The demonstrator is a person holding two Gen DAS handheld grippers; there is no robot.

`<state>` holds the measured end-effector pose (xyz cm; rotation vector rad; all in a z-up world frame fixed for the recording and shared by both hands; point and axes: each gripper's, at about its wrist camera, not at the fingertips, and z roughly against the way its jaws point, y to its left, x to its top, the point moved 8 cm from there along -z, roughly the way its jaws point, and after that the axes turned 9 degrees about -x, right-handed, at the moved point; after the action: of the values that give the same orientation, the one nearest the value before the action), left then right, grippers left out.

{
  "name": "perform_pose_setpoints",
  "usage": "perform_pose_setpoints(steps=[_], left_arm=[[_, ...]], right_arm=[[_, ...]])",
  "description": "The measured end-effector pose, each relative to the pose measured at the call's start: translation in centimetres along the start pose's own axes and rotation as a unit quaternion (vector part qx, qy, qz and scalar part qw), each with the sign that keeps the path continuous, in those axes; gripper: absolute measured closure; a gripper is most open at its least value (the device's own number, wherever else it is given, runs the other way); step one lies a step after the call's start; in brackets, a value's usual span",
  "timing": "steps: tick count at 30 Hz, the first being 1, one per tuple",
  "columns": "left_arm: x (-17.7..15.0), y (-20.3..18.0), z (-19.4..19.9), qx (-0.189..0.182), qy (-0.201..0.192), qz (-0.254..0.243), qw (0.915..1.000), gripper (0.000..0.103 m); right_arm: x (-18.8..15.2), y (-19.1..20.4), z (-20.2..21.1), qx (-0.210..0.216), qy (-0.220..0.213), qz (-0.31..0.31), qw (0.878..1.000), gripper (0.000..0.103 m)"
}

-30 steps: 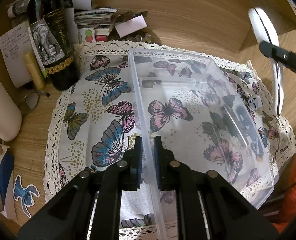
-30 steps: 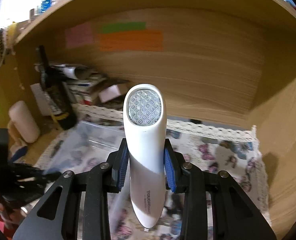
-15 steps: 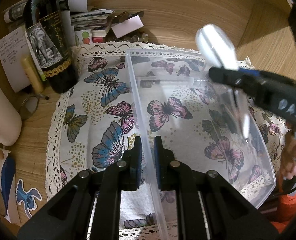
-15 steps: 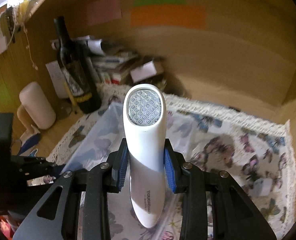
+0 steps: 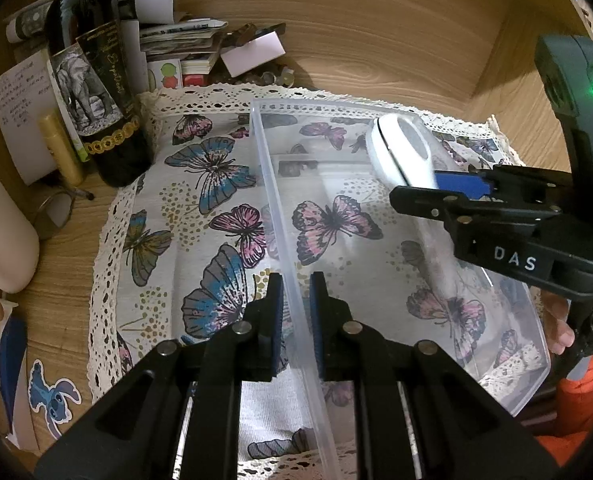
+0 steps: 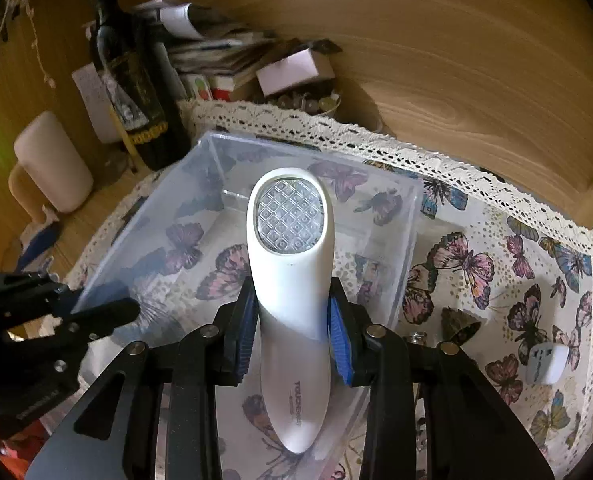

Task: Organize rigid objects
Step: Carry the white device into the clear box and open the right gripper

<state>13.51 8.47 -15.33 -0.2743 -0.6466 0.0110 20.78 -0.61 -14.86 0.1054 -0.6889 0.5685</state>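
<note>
A clear plastic bin (image 5: pixel 376 112) lies on a butterfly-print cloth (image 5: pixel 200 184). My left gripper (image 5: pixel 296 292) is shut on the bin's left wall. My right gripper (image 6: pixel 292 316) is shut on a white handheld device (image 6: pixel 292 264) with a faceted clear window and holds it above the inside of the bin (image 6: pixel 216 148). In the left wrist view the device (image 5: pixel 400 148) and the right gripper (image 5: pixel 436 188) hang over the bin's far right part. In the right wrist view the left gripper (image 6: pixel 96 312) shows at the bin's left wall.
A dark wine bottle (image 5: pixel 96 80) stands at the cloth's far left corner, with stacked papers and boxes (image 5: pixel 184 36) behind it. A cream cylinder (image 5: pixel 0 240) stands left. A small white adapter (image 6: pixel 544 364) lies on the cloth right of the bin. Wooden walls close in behind and right.
My right gripper has carried the white device leftward and down, from beside the bin to over its inside. My left gripper has kept its hold on the bin wall.
</note>
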Motion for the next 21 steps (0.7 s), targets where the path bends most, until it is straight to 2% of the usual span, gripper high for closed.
perform_pose_setpoints(steps=[11, 15, 21], left_arm=[[0.1, 0.3, -0.3, 0.002, 0.003, 0.005, 1.0, 0.089], [0.1, 0.4, -0.5, 0.003, 0.006, 0.007, 1.0, 0.089], [0.1, 0.4, -0.6, 0.006, 0.009, 0.009, 0.9999, 0.089]], right_arm=[[1.1, -1.7, 2.5, -0.003, -0.046, -0.01, 0.999, 0.067], [1.4, -3.6, 4.3, -0.027, -0.076, -0.026, 0.996, 0.055], [1.2, -8.7, 6.6, -0.086, -0.106, -0.063, 0.989, 0.044]])
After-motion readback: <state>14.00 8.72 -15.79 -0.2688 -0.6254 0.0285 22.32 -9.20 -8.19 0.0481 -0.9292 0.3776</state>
